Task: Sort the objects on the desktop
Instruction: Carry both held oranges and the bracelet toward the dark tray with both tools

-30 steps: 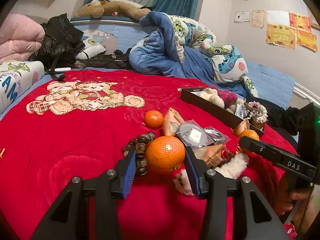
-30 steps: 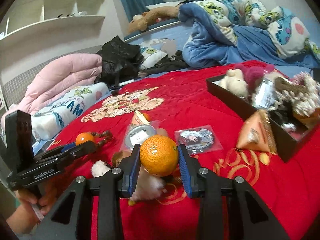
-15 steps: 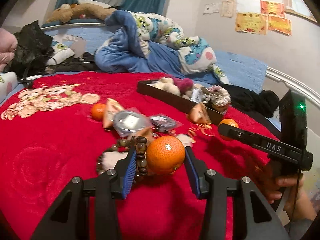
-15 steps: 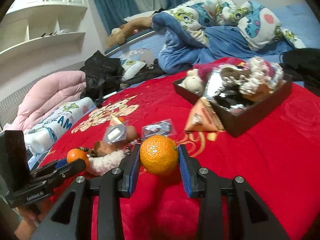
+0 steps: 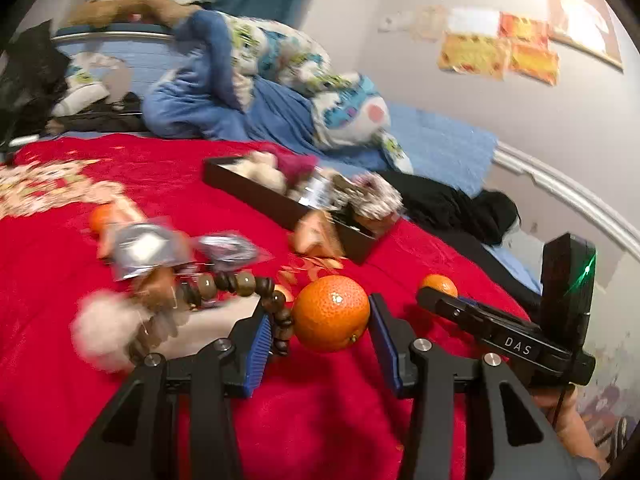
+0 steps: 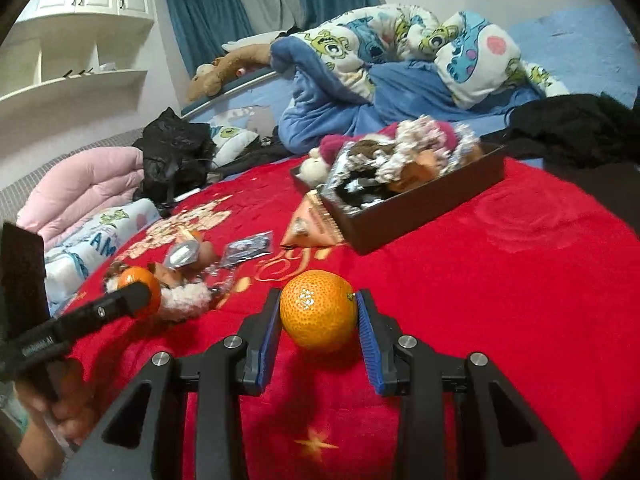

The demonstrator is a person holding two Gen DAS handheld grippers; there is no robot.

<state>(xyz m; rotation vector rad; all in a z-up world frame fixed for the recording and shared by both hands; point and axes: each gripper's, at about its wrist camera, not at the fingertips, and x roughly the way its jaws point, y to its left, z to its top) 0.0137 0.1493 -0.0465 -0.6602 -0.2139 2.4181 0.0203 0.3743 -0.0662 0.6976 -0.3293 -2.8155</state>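
the left gripper (image 5: 316,330) held a mandarin (image 5: 331,313) and a loop of wooden prayer beads (image 5: 240,286) between its blue pads, low in the middle of the left view. the beads were pressed between the fruit and the left pad. the right gripper (image 6: 318,326) squeezed a second mandarin (image 6: 318,310), low in the middle of the right view. that fruit's stem end pointed to the upper right. both fruits were round, so neither had a long side.

the red blanket (image 6: 520,280) was bare on the right half of the right view, up to its dark edge at far right. the black tray (image 6: 420,204) sat above the middle, full of fluffy things, its long side running from lower left to upper right. an orange triangle packet (image 6: 308,226) touched its near corner. a third mandarin (image 5: 100,218) lay at the left of the left view, beside blurry plastic bags (image 5: 228,248).
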